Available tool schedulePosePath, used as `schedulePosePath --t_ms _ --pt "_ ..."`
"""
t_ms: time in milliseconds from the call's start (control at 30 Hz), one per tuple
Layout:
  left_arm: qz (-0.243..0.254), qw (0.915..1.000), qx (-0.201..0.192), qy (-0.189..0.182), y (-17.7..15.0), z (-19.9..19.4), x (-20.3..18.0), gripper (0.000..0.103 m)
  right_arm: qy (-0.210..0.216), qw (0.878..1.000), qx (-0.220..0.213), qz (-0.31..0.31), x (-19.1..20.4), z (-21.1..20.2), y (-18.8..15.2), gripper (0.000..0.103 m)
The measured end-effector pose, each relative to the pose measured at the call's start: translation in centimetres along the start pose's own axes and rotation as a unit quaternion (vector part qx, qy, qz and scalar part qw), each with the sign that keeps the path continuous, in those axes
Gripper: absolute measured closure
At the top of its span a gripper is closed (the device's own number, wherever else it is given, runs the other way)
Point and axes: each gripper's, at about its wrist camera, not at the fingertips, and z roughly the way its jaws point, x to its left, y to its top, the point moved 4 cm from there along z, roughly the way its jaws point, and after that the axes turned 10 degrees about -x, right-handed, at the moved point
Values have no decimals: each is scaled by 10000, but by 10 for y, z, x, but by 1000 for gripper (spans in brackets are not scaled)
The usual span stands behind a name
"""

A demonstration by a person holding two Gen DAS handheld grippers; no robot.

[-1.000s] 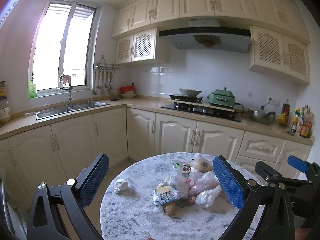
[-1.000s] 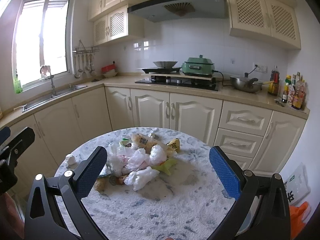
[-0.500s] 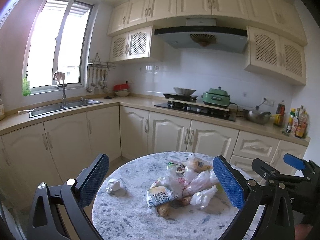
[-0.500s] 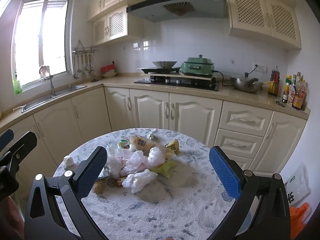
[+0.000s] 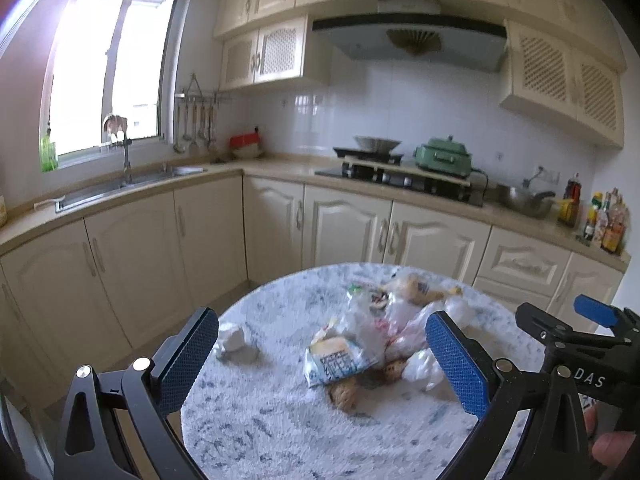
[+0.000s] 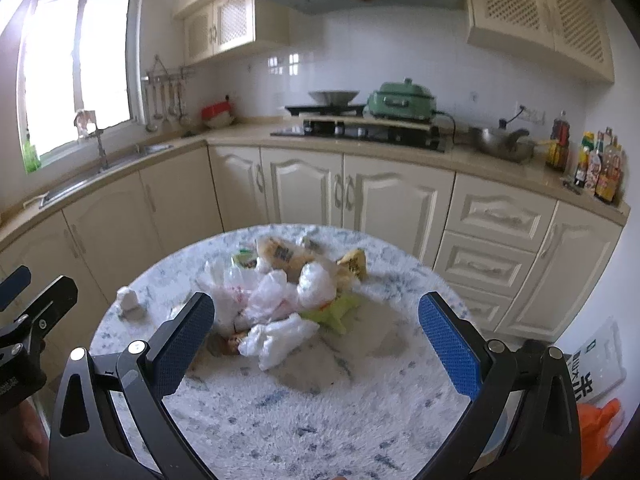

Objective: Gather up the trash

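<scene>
A pile of trash [image 5: 384,336] lies on a round marble table [image 5: 280,432]: crumpled white plastic bags, snack wrappers, a yellow-white packet [image 5: 336,364] and food scraps. It also shows in the right wrist view [image 6: 280,296], with a green wrapper [image 6: 336,312] on its near side. A crumpled white paper ball [image 5: 232,338] lies apart to the left of the pile, and shows in the right wrist view too [image 6: 129,299]. My left gripper [image 5: 320,364] is open and empty above the table's near side. My right gripper [image 6: 316,344] is open and empty, short of the pile.
Cream kitchen cabinets [image 5: 344,224] and a counter with a stove [image 5: 392,172] and a sink [image 5: 120,188] run behind the table. Bottles [image 6: 600,168] stand at the counter's right end. An orange bag [image 6: 600,424] and a white bag [image 6: 592,364] lie on the floor at right.
Both grippers have moved slightly closer to the table and pile; the view shifted a little. Both jaws stay open and empty.
</scene>
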Motion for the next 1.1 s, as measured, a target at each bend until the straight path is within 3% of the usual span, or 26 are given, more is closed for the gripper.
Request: schedulePosePath --t_ms 267,600,700,800,867,1100 --pt "44 9988 476 85 -19 43 9 1 47 9979 640 -3 1 47 -34 0" --pt "286 9934 1107 20 -47 107 6 1 396 9879 1468 305 8 105 -72 11" --pt "313 9927 1167 -24 -50 118 5 1 584 9837 1649 421 17 120 -78 17" --pt "316 9916 1244 -129 -55 132 6 1 756 9792 1801 550 23 132 -84 29" --pt "366 9901 1345 -149 -59 142 5 1 816 9780 1849 509 26 137 -87 42" --pt "479 9838 1710 -251 -69 174 0 1 871 9793 1709 642 10 127 -91 49"
